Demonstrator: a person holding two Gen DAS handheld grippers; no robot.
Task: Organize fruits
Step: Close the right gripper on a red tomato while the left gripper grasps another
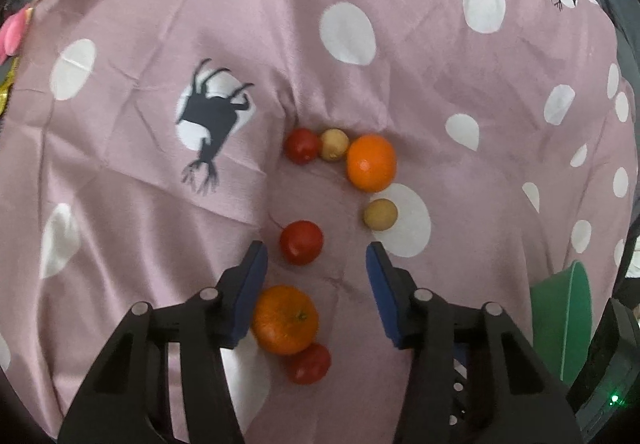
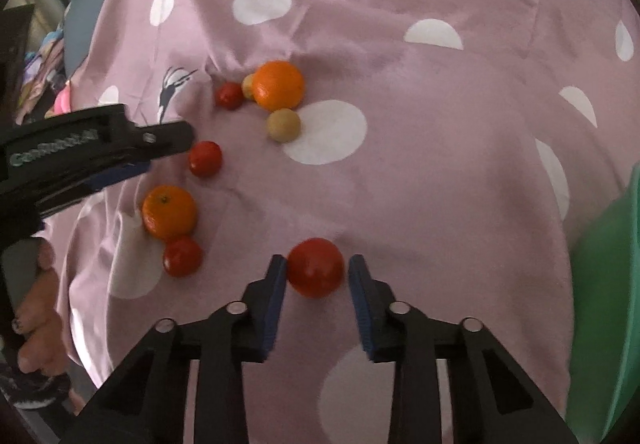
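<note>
Fruit lies on a pink spotted cloth (image 1: 420, 76). My left gripper (image 1: 314, 256) is open, and a red tomato (image 1: 301, 242) sits between its fingertips with neither pad touching it. An orange (image 1: 285, 319) rests against the left finger, with another tomato (image 1: 310, 363) below it. Farther off, a third tomato (image 1: 303, 145), a tan round fruit (image 1: 334, 144) and a second orange (image 1: 371, 163) cluster together. Another tan fruit (image 1: 380, 214) lies nearer. My right gripper (image 2: 318, 264) is shut on a separate red tomato (image 2: 316, 267) that rests on the cloth (image 2: 400, 44).
A green bowl (image 1: 560, 316) stands at the right edge of the cloth and fills the right side of the right wrist view (image 2: 604, 284). In that view the left gripper (image 2: 132, 148) and the person's hand (image 2: 36, 316) holding it are at the left. Grey bedding borders the cloth.
</note>
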